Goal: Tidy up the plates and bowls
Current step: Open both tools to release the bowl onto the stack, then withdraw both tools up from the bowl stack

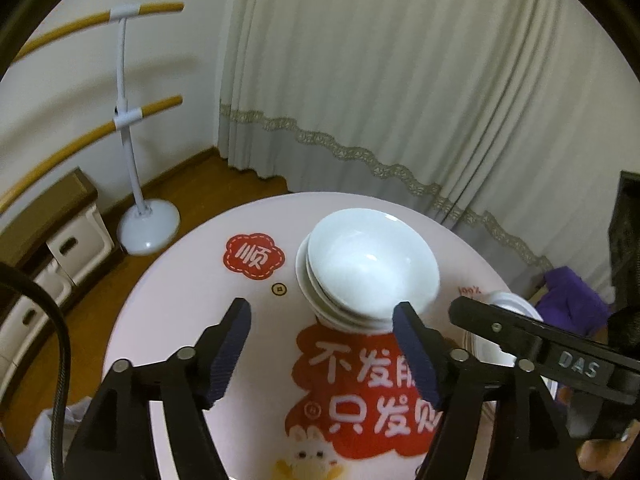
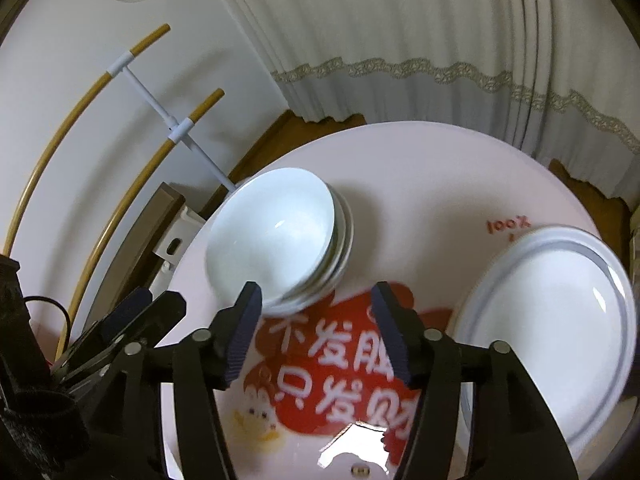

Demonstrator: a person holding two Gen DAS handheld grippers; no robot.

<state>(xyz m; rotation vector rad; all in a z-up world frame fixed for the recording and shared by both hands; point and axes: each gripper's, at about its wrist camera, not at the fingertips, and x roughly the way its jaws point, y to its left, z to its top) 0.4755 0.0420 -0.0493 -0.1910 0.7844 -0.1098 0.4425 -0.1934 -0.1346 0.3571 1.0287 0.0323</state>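
Both grippers hung above a round pink table (image 1: 192, 280), each with fingers spread wide and gripping nothing. Between the left gripper (image 1: 322, 344) and the table's far edge sat a stack of white bowls (image 1: 368, 268). Near the right edge, beside the right gripper (image 2: 316, 332), lay stacked white plates (image 2: 560, 320).

Bowl stack (image 2: 280, 236) on table (image 2: 420, 168), plates (image 2: 560, 312) to right.
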